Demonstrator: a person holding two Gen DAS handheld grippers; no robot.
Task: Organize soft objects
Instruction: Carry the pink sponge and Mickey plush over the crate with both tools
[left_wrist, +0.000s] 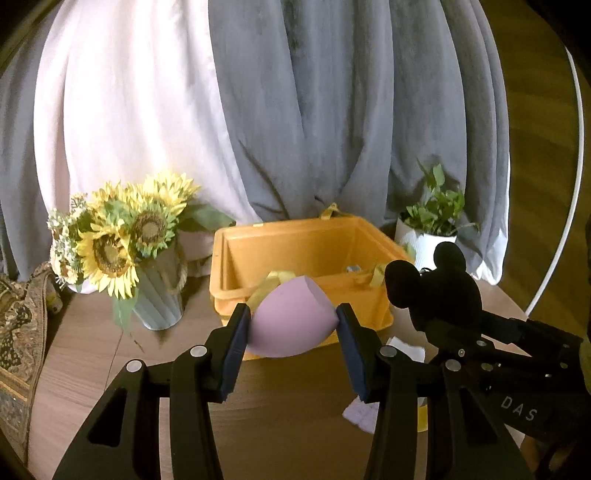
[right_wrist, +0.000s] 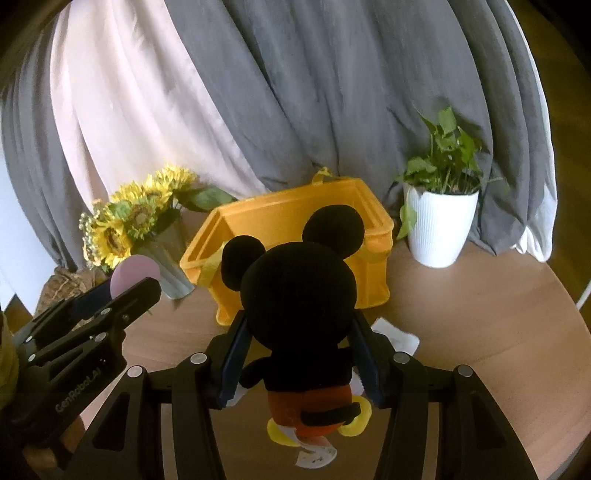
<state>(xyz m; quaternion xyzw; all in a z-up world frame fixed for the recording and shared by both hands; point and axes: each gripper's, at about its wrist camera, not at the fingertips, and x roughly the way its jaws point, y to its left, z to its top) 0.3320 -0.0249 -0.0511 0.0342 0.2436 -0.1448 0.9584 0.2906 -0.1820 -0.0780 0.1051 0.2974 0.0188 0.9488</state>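
My left gripper (left_wrist: 293, 325) is shut on a pink egg-shaped sponge (left_wrist: 291, 317) and holds it above the table, just in front of the yellow bin (left_wrist: 240, 266). My right gripper (right_wrist: 299, 343) is shut on a black mouse plush (right_wrist: 299, 291) with red shorts and holds it upright in front of the same bin (right_wrist: 373, 280). The plush (left_wrist: 439, 284) and right gripper also show at the right of the left wrist view. The sponge (right_wrist: 135, 273) and left gripper show at the left of the right wrist view. The bin holds a yellow strap.
A sunflower vase (left_wrist: 155, 295) stands left of the bin, a white potted plant (right_wrist: 439, 225) right of it. White paper (right_wrist: 397, 336) and a small pale cloth (left_wrist: 360, 415) lie on the round wooden table. Grey and pink curtains hang behind. A patterned cloth (left_wrist: 18, 332) lies far left.
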